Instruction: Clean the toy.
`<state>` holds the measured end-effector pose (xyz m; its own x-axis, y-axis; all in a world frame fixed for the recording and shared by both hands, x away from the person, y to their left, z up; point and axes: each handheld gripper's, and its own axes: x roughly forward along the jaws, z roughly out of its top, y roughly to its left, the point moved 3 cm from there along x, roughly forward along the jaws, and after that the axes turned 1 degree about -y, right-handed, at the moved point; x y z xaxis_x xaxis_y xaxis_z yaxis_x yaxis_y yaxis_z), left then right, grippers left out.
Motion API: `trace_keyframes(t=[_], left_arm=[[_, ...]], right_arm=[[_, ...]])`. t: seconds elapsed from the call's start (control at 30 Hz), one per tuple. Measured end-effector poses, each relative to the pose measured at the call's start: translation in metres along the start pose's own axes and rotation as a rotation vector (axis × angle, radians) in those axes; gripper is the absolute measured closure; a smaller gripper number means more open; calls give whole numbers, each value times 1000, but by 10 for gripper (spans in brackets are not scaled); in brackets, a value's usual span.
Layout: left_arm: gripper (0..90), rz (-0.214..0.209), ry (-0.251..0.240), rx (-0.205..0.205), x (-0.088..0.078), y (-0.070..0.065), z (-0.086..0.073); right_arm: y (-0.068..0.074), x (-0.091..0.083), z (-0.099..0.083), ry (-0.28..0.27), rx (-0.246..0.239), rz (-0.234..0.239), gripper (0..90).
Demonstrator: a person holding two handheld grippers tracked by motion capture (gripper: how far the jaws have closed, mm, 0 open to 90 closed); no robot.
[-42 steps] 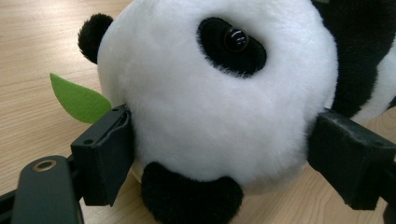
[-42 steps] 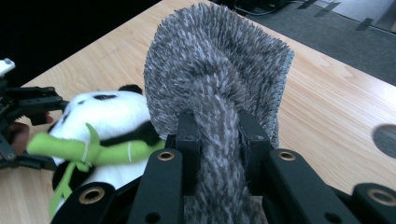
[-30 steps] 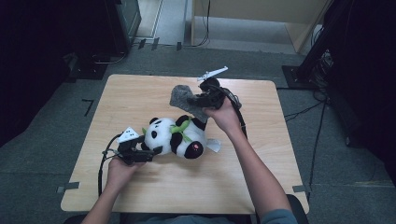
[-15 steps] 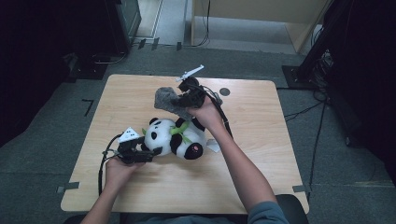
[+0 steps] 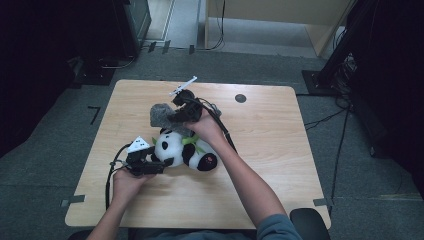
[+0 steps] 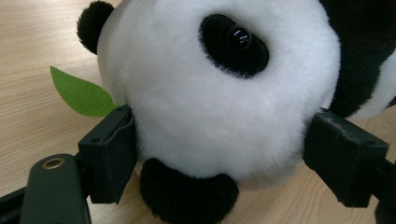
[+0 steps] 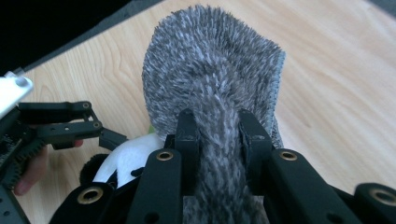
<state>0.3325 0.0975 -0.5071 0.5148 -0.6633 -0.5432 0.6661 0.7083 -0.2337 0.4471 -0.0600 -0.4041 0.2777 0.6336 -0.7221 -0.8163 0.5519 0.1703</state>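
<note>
Panda plush [image 5: 185,150] lies on desk [image 5: 270,150] centre. Left tool [image 6: 219,154] clamps panda head from both sides: anchors it. Right tool [image 7: 217,133] pinches grey fuzzy cloth [image 7: 215,79], held just above panda, likely for draping over body.
</note>
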Motion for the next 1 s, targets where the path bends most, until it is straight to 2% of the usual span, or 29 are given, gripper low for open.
trace_keyframes(t=[0.2,0.23,0.3,0.37,0.57,0.67,0.8,1.0], left_arm=[[197,21,24,-6,0,-1,2],[207,19,37,-10,0,-1,1],[230,19,41,-10,0,-1,1],[248,20,47,-6,-1,-1,1],[285,24,52,-10,-2,-1,0],[302,23,52,-17,-2,-1,-1],[307,23,51,-15,-2,-1,-1],[306,21,51,-20,-2,0,-1]], right_arm=[[1,15,-5,58,-7,9,740],[1,22,-10,88,-6,13,738],[1,24,-13,94,-12,8,738],[-1,21,-16,78,-6,14,734],[-8,15,-20,103,0,-26,732],[-17,7,-27,132,-8,-65,735],[-31,-2,-33,139,23,-98,731],[-47,-18,-38,116,67,-125,735]])
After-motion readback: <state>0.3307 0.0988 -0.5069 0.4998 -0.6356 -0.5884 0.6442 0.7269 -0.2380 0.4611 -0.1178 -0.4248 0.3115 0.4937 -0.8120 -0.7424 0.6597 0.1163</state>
